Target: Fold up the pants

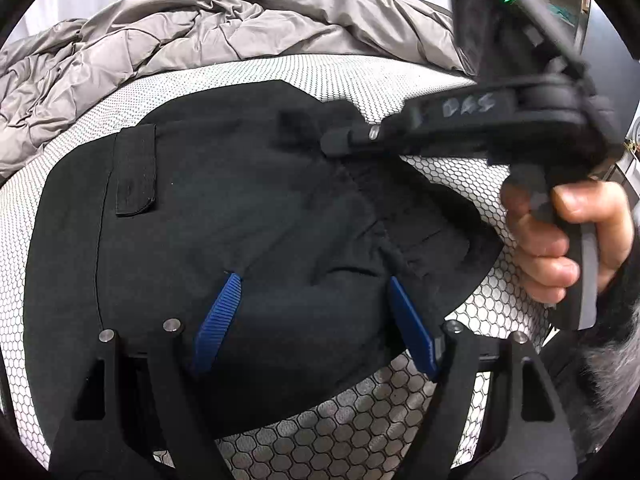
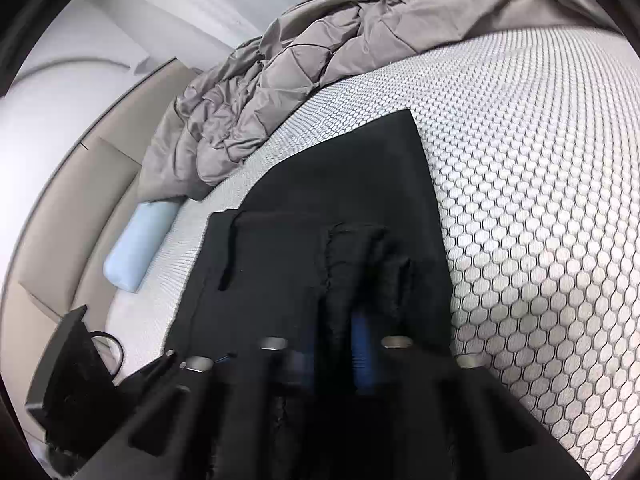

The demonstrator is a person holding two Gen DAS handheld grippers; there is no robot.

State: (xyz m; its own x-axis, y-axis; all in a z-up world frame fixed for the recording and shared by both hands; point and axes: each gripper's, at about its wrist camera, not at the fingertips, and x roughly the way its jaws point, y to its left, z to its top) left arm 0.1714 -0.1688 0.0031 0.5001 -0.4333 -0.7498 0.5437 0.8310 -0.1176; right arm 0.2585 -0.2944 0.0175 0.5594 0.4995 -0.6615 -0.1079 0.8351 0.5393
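Black pants (image 1: 240, 220) lie flat on a mattress with a white honeycomb cover (image 1: 472, 184); a pocket flap (image 1: 136, 172) shows at their left. My left gripper (image 1: 314, 280) hovers just above the cloth, its blue pads (image 1: 218, 320) spread wide and open with nothing pinched. A hand (image 1: 560, 240) brings the right gripper (image 1: 332, 142) in from the right, its tip down on a raised fold near the pants' far edge. In the blurred right wrist view that right gripper (image 2: 332, 320) has its blue pads (image 2: 362, 356) close together, shut on a ridge of the pants (image 2: 336, 200).
A crumpled grey quilt (image 1: 180, 36) is piled along the far side of the mattress (image 2: 540, 200). A pale blue pillow (image 2: 138, 240) lies by the beige headboard (image 2: 72, 208). Part of the left gripper's black body (image 2: 72, 392) shows at the lower left.
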